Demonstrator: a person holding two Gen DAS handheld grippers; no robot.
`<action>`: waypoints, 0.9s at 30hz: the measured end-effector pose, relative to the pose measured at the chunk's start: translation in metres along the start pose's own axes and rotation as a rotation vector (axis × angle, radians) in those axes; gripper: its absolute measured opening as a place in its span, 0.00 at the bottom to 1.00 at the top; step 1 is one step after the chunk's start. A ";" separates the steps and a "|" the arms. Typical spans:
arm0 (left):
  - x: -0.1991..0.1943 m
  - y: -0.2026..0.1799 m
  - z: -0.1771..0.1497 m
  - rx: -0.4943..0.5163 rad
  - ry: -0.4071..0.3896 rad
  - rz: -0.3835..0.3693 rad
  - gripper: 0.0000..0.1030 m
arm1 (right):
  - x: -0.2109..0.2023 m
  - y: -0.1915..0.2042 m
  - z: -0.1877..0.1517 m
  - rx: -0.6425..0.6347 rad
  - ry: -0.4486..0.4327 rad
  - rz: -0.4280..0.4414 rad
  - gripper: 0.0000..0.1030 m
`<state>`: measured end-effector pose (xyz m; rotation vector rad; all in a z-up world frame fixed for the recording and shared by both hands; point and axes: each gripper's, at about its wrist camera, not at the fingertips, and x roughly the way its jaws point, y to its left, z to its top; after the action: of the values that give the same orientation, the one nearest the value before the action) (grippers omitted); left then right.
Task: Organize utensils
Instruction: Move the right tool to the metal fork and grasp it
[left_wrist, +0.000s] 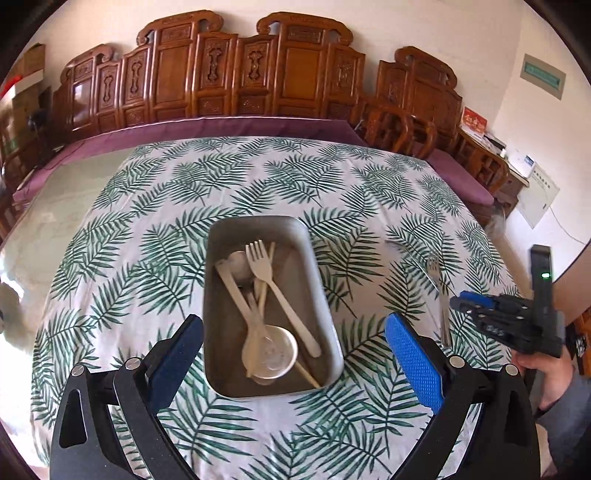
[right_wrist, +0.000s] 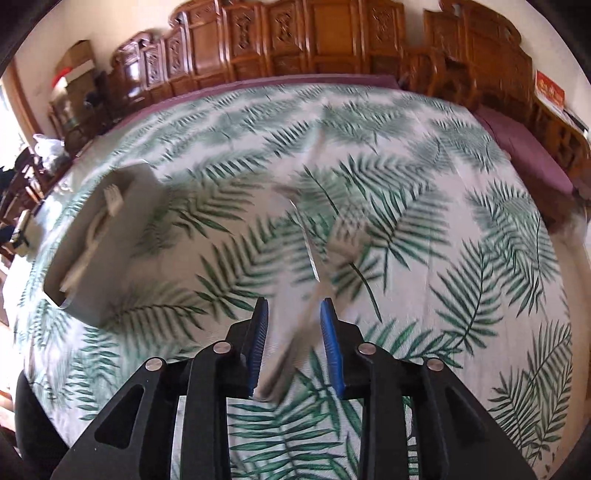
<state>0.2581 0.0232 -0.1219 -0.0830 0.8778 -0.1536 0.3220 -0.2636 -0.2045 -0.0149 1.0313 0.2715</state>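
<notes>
A grey metal tray (left_wrist: 325, 295) sits mid-table on the palm-leaf cloth. It holds a cream fork (left_wrist: 271, 280), a cream spoon (left_wrist: 236, 264), chopsticks and a small round metal dish (left_wrist: 275, 352). My left gripper (left_wrist: 294, 321) stands wide open just in front of the tray, with nothing in it. To the right a metal fork (left_wrist: 439, 295) and a thin knife lie on the cloth. My right gripper (left_wrist: 460, 301) hovers at the fork's handle. In the blurred right wrist view the fork (right_wrist: 347, 236) and knife (right_wrist: 308, 240) lie ahead. The right gripper (right_wrist: 295, 321) is open, with the handle between its pads and clear of them.
The tray (right_wrist: 110, 236) lies at the left of the right wrist view. Carved wooden seats (left_wrist: 258, 74) with a purple cushion (left_wrist: 221, 127) line the far side. Bare glass tabletop (left_wrist: 62, 206) shows to the left of the cloth. A hand (left_wrist: 546, 373) holds the right gripper.
</notes>
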 end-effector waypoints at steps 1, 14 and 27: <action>0.001 -0.002 -0.001 0.001 0.005 -0.002 0.92 | 0.008 -0.003 -0.001 0.017 0.015 -0.009 0.31; 0.004 -0.017 -0.007 0.013 0.025 -0.014 0.92 | 0.037 0.008 0.007 -0.026 0.071 -0.129 0.30; 0.002 -0.034 -0.009 0.045 0.028 -0.025 0.92 | 0.026 -0.028 -0.002 0.024 0.107 -0.123 0.13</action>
<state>0.2493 -0.0111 -0.1244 -0.0499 0.9014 -0.1979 0.3396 -0.2849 -0.2308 -0.0713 1.1350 0.1474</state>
